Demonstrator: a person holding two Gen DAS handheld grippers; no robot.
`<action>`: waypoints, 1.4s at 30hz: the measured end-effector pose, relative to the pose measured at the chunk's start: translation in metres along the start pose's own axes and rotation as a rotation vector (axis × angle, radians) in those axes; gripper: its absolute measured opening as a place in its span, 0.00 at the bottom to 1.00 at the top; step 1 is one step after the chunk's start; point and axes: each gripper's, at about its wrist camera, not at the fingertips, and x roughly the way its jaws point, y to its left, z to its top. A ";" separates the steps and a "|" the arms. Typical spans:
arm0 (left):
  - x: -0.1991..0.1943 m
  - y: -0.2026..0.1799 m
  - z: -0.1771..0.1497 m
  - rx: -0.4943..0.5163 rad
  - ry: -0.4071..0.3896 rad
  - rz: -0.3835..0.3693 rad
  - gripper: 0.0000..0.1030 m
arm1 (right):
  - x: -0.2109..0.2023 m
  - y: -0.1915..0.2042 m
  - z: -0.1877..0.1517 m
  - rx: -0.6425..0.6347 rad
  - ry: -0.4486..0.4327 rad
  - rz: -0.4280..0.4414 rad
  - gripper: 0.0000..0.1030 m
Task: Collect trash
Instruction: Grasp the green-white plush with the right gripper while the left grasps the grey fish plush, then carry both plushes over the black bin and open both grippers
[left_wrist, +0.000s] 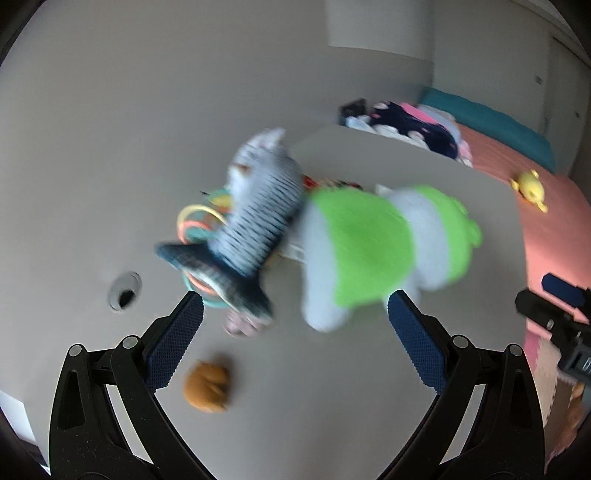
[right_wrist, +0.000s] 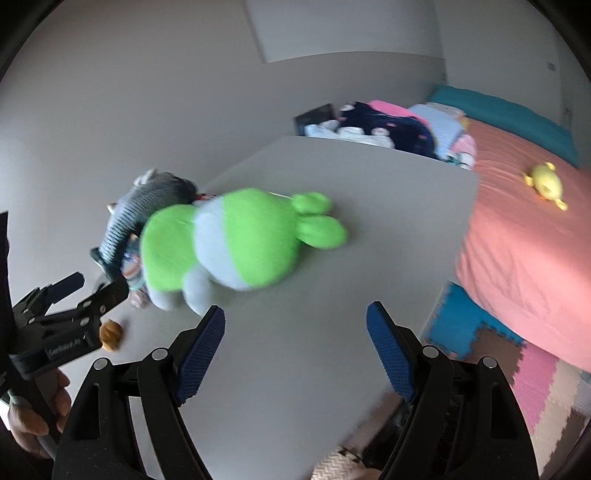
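Observation:
A small brown crumpled lump (left_wrist: 207, 387) lies on the grey table (left_wrist: 314, 387), just below my left gripper's left finger. My left gripper (left_wrist: 295, 306) is open with nothing between its fingers. Beyond it lie a green and white plush toy (left_wrist: 373, 247) and a striped grey fish plush (left_wrist: 255, 225), both blurred. In the right wrist view my right gripper (right_wrist: 295, 321) is open and empty above the bare table (right_wrist: 295, 369). The green plush (right_wrist: 232, 243) lies just ahead of its left finger. The brown lump (right_wrist: 112, 334) shows at the left, beside the left gripper (right_wrist: 88, 295).
Coloured plastic rings (left_wrist: 197, 225) lie under the fish plush. A round cable hole (left_wrist: 125, 290) sits in the table at left. A pink bed (right_wrist: 524, 236) with a yellow toy (right_wrist: 546, 184) and a clothes pile (right_wrist: 388, 129) stands right. Foam mats (right_wrist: 491, 350) cover the floor.

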 end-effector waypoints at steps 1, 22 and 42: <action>0.002 0.004 0.004 -0.005 -0.001 -0.001 0.94 | 0.008 0.008 0.006 -0.010 -0.001 0.005 0.77; 0.087 0.008 0.091 0.035 0.045 0.052 0.93 | 0.108 0.029 0.063 0.003 0.044 0.014 0.37; -0.017 0.003 0.103 -0.025 -0.145 -0.131 0.26 | -0.019 0.001 0.070 0.022 -0.229 -0.036 0.23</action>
